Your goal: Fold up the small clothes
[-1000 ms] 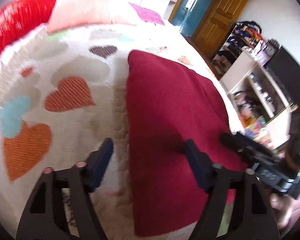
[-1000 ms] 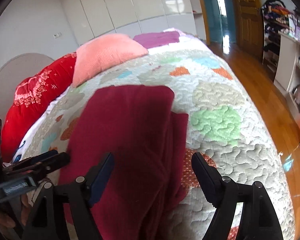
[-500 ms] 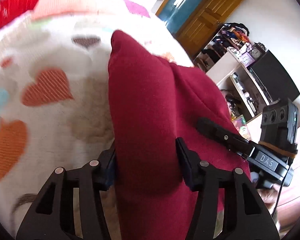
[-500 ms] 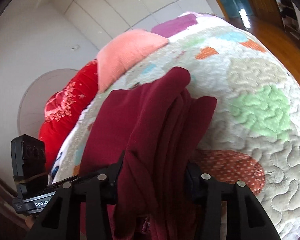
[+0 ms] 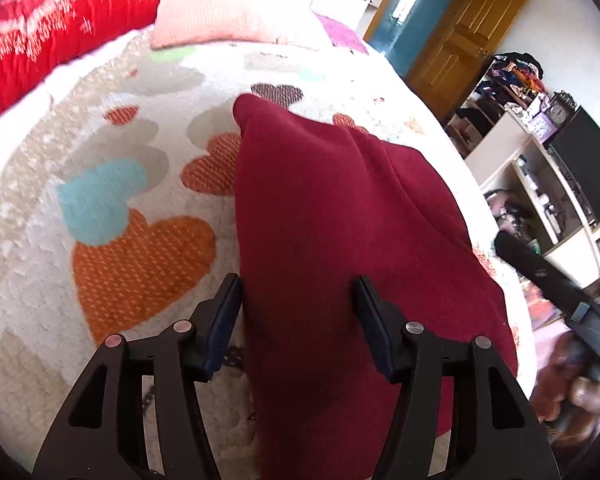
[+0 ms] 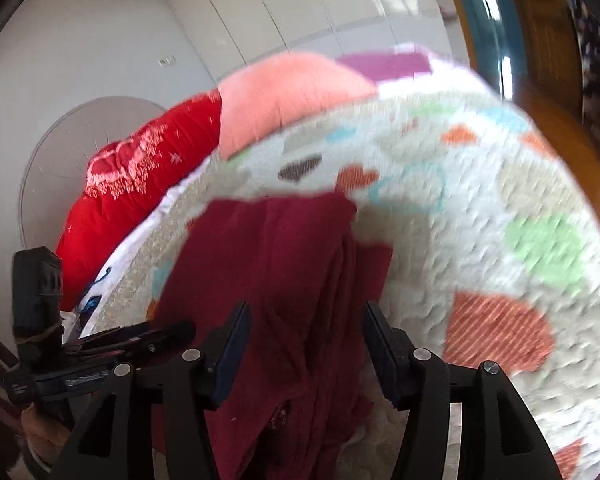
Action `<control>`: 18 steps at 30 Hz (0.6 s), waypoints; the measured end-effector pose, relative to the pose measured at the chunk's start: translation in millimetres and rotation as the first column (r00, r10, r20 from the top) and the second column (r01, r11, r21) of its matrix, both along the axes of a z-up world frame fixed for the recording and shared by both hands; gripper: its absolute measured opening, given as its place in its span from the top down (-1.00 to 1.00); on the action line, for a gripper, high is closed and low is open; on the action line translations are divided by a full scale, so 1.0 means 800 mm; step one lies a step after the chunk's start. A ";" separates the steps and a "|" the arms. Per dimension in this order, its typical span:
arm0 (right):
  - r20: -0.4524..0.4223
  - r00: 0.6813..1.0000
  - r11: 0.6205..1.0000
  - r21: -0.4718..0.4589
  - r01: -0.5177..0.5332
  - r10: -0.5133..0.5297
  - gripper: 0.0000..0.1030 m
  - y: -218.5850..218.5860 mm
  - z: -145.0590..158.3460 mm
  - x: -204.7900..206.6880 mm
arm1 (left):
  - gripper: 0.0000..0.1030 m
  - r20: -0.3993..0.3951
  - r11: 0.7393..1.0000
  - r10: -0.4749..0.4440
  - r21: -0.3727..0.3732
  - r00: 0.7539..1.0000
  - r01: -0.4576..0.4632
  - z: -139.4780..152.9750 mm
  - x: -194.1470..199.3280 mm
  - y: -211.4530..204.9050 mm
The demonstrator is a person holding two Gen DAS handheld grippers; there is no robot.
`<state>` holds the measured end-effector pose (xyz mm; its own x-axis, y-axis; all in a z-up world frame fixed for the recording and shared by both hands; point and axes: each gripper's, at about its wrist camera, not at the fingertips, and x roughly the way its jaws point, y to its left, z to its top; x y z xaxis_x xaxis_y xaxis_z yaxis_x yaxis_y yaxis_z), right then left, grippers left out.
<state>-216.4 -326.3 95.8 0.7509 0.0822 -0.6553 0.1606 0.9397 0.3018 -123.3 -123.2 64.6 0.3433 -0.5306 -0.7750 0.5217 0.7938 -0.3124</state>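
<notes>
Both tongs pinch a dark red garment (image 5: 340,220) over the bed (image 5: 40,240). The left tongs (image 5: 298,320) and right tongs (image 6: 306,344) are half spread, having just widened slightly, cloth bunched between their pads

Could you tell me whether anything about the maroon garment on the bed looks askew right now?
Yes: the maroon garment is uneven, its right side bunched into loose vertical folds rather than lying flat on the quilt.
</notes>
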 end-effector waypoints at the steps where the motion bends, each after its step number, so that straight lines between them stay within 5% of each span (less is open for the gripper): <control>1: 0.025 1.000 0.999 -0.050 -0.015 0.016 -0.07 0.010 0.011 -0.003 | -0.12 0.009 1.000 0.008 0.003 1.000 -0.008 0.001 -0.002 0.000; 5: -0.010 0.993 0.979 -0.166 -0.115 0.115 0.13 0.050 0.015 0.012 | -0.12 0.037 0.999 0.045 0.016 0.998 -0.046 0.004 -0.004 0.002; 10: -0.163 0.984 0.978 -0.184 -0.100 0.070 0.18 0.046 -0.050 0.036 | -0.12 0.130 0.994 0.084 0.052 0.988 -0.092 0.019 -0.018 0.014; 18: -0.082 0.995 0.977 -0.203 -0.068 0.052 0.17 0.053 -0.012 0.001 | -0.12 0.192 0.989 0.122 0.064 0.974 -0.136 0.037 -0.033 0.020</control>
